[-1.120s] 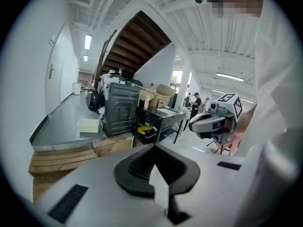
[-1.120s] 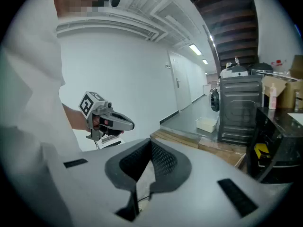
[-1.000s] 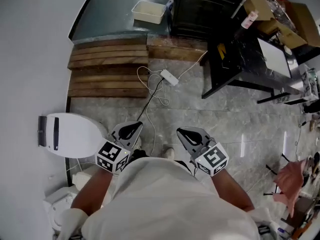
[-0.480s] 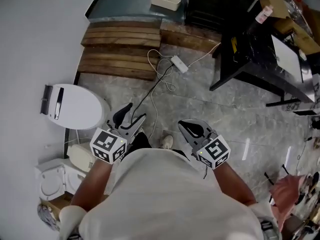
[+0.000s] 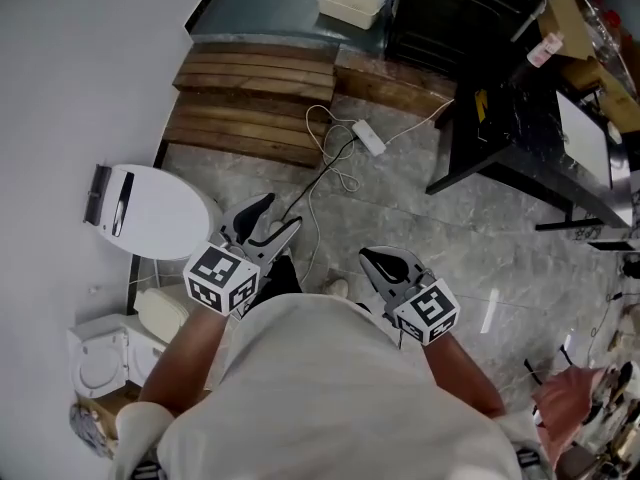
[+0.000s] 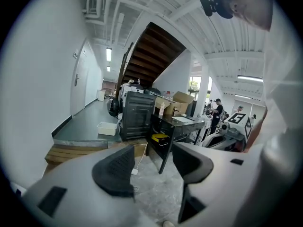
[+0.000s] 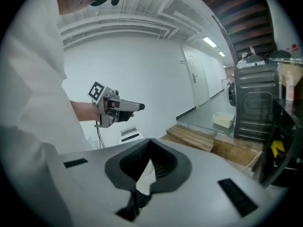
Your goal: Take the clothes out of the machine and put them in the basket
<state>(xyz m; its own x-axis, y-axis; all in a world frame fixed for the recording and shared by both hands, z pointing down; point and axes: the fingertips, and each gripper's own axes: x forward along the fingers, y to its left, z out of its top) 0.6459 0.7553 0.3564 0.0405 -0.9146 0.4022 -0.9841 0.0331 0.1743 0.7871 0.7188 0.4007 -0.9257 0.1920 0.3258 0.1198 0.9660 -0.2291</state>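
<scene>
Marble floor (image 5: 480, 228) fills the head view. The left tool (image 5: 283, 214) and right tool (image 5: 372, 261) hang above it. A white lidded appliance (image 5: 150, 211), likely the machine, sits just left with its lid down; no clothes show.

Left gripper view: the jaws have just been opening, with nothing between them.

Right gripper view: the jaws are together and empty.

Best to lift that lid first.

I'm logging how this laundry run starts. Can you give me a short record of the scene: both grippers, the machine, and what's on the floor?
left gripper: open, jaws have just been opening, nothing between them
right gripper: shut, nothing held
dark machine: across the floor, beyond both grippers; door state not visible
wooden steps: lead to the raised grey floor
power strip: white, on the stone floor, cable trailing toward the person
white tray: on the raised floor, left of the machine
</scene>
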